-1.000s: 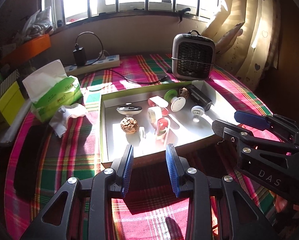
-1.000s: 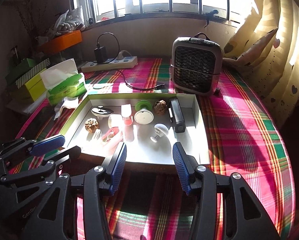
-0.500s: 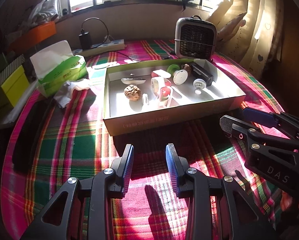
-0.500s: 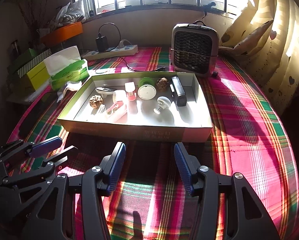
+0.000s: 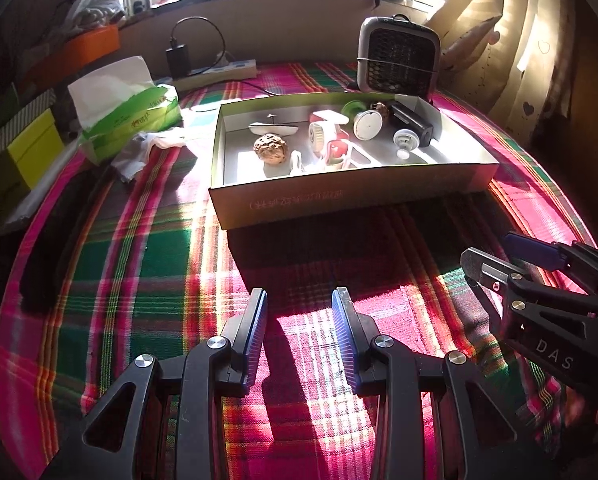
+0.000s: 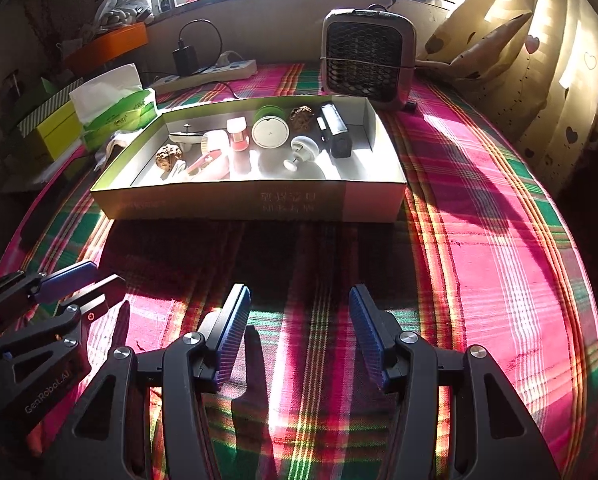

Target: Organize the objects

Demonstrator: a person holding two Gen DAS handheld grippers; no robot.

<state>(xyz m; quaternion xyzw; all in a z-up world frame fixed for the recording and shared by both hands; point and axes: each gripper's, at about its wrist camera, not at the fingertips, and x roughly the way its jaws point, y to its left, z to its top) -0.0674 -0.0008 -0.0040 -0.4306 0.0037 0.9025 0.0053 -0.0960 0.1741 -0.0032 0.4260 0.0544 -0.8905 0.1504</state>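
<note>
Our left tool [image 5: 299, 304] and right tool [image 6: 295, 300] both hang with jaws apart and nothing between them, over the plaid cloth [image 6: 479, 264] covering the bench, the right tool's jaws the wider of the two. From either tool, at twelve o'clock and well apart, lies the shallow box [image 6: 235, 200] holding the small objects, among them a walnut [image 5: 271, 149], a round white disc [image 6: 270, 132] and a black block [image 6: 335, 132]. Beyond the box at one o'clock stands the small heater [image 6: 365, 56], and at ten o'clock the tissue pack [image 5: 135, 114].

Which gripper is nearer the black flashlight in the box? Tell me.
Right, though narrowly. The right gripper sits nearly straight in front of the black flashlight; the left gripper sits farther toward the box's walnut end.
</note>
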